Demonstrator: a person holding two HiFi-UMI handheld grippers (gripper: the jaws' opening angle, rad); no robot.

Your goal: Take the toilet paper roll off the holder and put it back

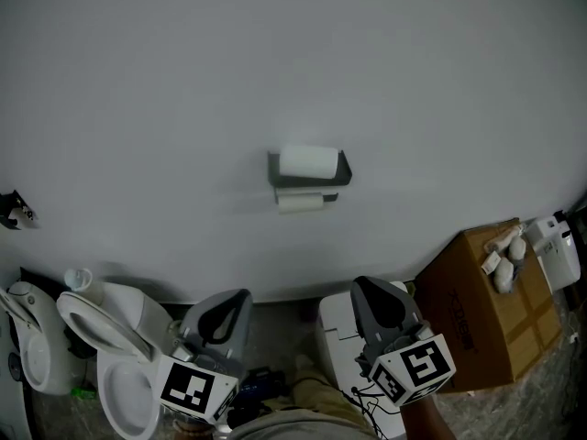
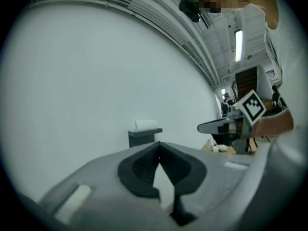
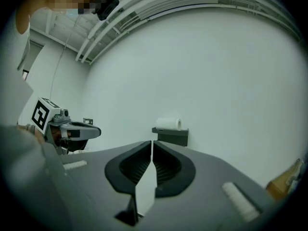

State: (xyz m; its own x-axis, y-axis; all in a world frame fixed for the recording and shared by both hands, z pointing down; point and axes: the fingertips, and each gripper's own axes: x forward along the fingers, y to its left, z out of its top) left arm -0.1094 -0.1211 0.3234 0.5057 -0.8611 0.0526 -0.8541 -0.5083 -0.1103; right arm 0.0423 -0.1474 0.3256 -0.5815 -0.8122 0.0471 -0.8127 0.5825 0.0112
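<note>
White wall carries a dark holder with a top roll lying on its shelf and a lower roll hanging just under it. Both rolls sit on the holder, untouched.

Well below the holder and to its left, the left gripper points toward the wall. Its own view shows the jaws closed tip to tip with nothing between them, and the holder and top roll far beyond.

Well below the holder and to its right, the right gripper also faces the wall. Its jaws stand all but together, only a thin slit between the pads, gripping nothing; the holder and top roll lie well ahead.

A toilet stands far down-left of the holder, and a cardboard box far down-right.
</note>
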